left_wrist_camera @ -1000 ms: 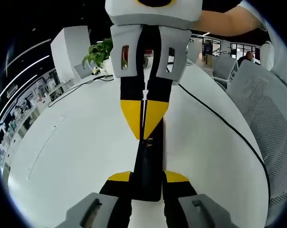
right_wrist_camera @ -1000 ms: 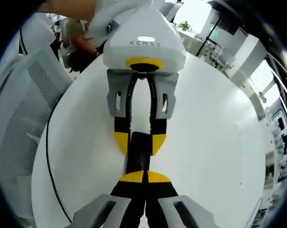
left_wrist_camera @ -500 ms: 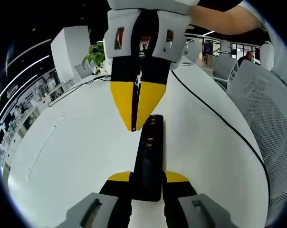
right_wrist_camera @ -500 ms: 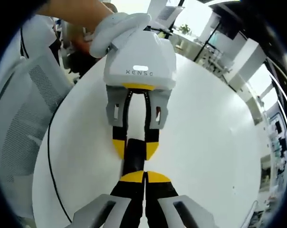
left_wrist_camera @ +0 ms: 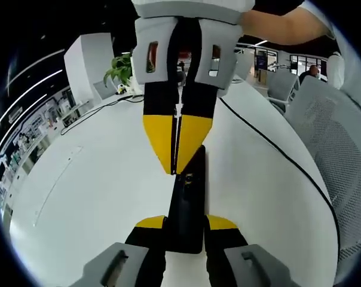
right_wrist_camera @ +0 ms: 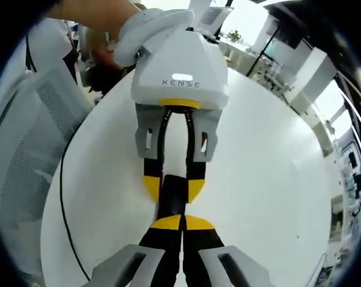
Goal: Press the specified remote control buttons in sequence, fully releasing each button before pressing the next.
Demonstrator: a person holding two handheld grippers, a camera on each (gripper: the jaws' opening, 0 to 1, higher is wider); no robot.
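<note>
A slim black remote (left_wrist_camera: pixel 187 206) lies lengthwise on the white table (left_wrist_camera: pixel 91 185), and my left gripper (left_wrist_camera: pixel 186 225) is shut on its near end, a yellow pad on each side. My right gripper (left_wrist_camera: pixel 176 170) comes down from the top of the left gripper view, shut, with its yellow tips together on the remote's upper buttons. In the right gripper view my right gripper (right_wrist_camera: pixel 181 223) is shut, its tip over the remote (right_wrist_camera: pixel 171 200). The white left gripper (right_wrist_camera: pixel 171 186) faces it, clamping the remote's far end. Which button lies under the tip is hidden.
A black cable (left_wrist_camera: pixel 276 156) runs across the table to the right of the remote. A potted plant (left_wrist_camera: pixel 123 66) stands at the far edge. Grey mesh chairs (left_wrist_camera: pixel 342 149) line the table's side. A gloved hand (right_wrist_camera: pixel 146 28) holds the left gripper.
Half a second ago the right gripper's tips were lifted off the remote, closer to the left camera. They have come back down onto the buttons. The left gripper has kept its hold.
</note>
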